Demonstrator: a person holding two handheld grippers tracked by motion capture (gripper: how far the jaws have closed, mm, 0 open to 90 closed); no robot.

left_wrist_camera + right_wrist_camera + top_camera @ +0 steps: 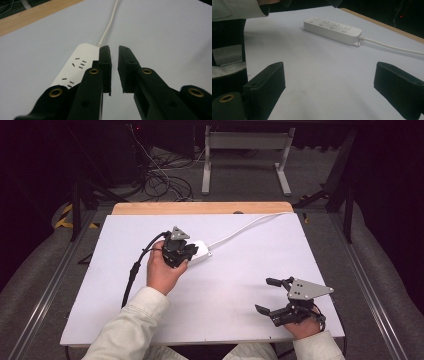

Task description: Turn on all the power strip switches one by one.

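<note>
A white power strip (201, 251) lies on the white board (250, 265), and its white cable (240, 231) runs off to the far right edge. My left gripper (181, 251) hovers over the strip's near end. In the left gripper view its jaws (114, 50) stand almost together with only a slit between them and nothing held, and the strip (77, 61) lies just left of and below the left jaw. My right gripper (263, 295) rests at the front right of the board, wide open. From the right gripper view (329, 82) the strip (332, 28) lies well ahead.
A wooden table edge (200, 208) runs behind the board. The left gripper's black cable (132, 270) trails across the board's left side. Beyond the table stand a white metal frame (245, 150) and loose cables on the floor (160, 180).
</note>
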